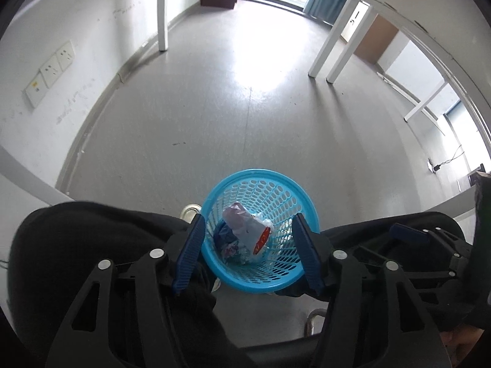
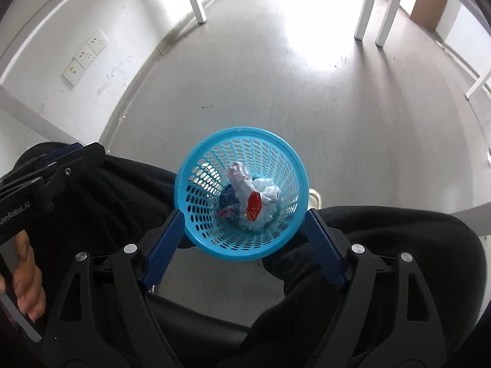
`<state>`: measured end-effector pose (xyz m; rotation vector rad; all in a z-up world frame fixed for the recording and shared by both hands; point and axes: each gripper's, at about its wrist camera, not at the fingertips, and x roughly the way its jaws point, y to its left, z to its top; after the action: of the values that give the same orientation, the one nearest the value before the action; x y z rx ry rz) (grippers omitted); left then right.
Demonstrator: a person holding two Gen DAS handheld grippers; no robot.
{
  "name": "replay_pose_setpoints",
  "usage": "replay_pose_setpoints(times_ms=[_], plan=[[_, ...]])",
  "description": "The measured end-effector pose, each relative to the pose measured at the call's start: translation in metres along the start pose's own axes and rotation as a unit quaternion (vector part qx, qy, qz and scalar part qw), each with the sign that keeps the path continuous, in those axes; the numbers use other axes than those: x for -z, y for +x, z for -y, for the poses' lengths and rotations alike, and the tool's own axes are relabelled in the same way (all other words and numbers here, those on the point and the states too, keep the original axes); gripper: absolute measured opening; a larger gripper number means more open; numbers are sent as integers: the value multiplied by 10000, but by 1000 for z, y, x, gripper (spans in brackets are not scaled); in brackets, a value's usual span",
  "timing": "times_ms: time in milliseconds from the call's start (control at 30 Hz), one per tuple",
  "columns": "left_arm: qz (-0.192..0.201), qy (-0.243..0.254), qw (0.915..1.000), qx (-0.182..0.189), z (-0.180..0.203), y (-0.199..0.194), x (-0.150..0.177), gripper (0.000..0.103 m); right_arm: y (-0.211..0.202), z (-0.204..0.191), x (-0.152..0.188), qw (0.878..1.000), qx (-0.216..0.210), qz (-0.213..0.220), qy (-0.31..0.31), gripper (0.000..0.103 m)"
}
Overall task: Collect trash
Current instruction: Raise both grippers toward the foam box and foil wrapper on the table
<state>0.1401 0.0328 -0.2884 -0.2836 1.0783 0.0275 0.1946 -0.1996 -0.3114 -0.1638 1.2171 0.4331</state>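
Note:
A blue perforated plastic basket [image 1: 277, 181] stands on the grey floor between the person's knees; it also shows in the right wrist view [image 2: 202, 153]. Crumpled wrappers and plastic trash [image 1: 245, 233] lie in its bottom, with a red-and-white packet on top [image 2: 254, 205]. My left gripper [image 1: 248, 227] is open and empty, held above the basket with its blue fingers [image 1: 191, 251] spread either side of it. My right gripper [image 2: 242, 217] is open and empty above the basket too. The left gripper's body [image 2: 52, 171] shows at the left of the right wrist view.
The person's black-trousered legs [image 1: 92, 245] flank the basket. White table legs [image 1: 162, 9] stand farther back, with more [image 1: 334, 49] to the right. A white wall with sockets [image 1: 52, 70] runs along the left. Grey floor [image 1: 230, 107] stretches ahead.

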Motion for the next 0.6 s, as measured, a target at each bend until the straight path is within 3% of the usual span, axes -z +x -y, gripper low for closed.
replay_pose_setpoints(times_ms=[233,433,600], plan=[[-44,184,9998,-95,6,-41,15,66,-55,-8,20,9987,-123,379,-303,82],[451,412,9981,84,9,-96,29,77,-105,-14,44,9950,-264,848,-463,89],[1038,676,9923,27,19,-146,36,86,-142,-20,59,9898,-365,1249,-573,91]])
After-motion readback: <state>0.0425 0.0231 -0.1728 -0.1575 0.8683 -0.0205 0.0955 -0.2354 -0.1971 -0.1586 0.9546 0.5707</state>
